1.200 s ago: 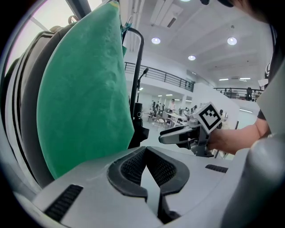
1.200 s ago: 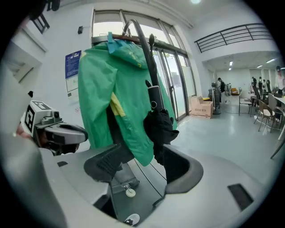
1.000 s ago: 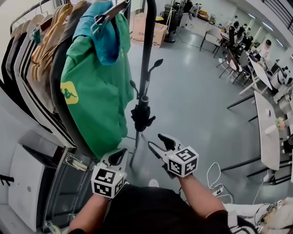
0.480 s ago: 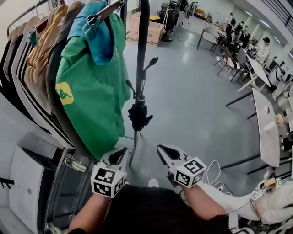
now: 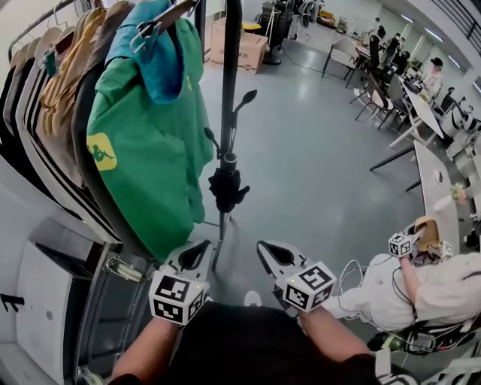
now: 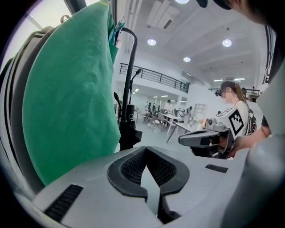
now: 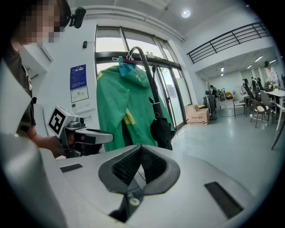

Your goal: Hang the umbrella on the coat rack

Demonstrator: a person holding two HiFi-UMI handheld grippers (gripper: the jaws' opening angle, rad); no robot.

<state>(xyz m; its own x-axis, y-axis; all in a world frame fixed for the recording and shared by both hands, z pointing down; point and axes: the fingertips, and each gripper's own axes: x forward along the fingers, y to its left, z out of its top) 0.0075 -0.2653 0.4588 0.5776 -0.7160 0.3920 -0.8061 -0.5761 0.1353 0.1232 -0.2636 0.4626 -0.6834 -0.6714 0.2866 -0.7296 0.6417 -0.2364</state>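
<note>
The black umbrella (image 5: 228, 186) hangs by its curved handle (image 7: 139, 52) from the top of the clothes rack (image 5: 45, 22), beside the green jacket (image 5: 150, 150). Its folded canopy (image 6: 129, 133) dangles free above the floor. Neither gripper touches it. Both are held back near my body. My left gripper (image 5: 197, 254) is shut and empty, its pads meeting in the left gripper view (image 6: 146, 153). My right gripper (image 5: 269, 252) is shut with nothing in it (image 7: 140, 151). Each gripper appears in the other's view, the right one (image 6: 200, 139) and the left one (image 7: 95, 136).
Several garments hang on hangers along the rack at the left (image 5: 52, 113). A white appliance (image 5: 45, 301) stands low at the left. Cardboard boxes (image 5: 244, 49) sit at the back. Tables and chairs (image 5: 421, 128) line the right. A seated person (image 5: 421, 286) holds grippers beside floor cables (image 5: 353, 278).
My right gripper's jaws have gone from wide open to shut and it has drawn back a little. A seated person has come into view at the right. The umbrella stays hanging.
</note>
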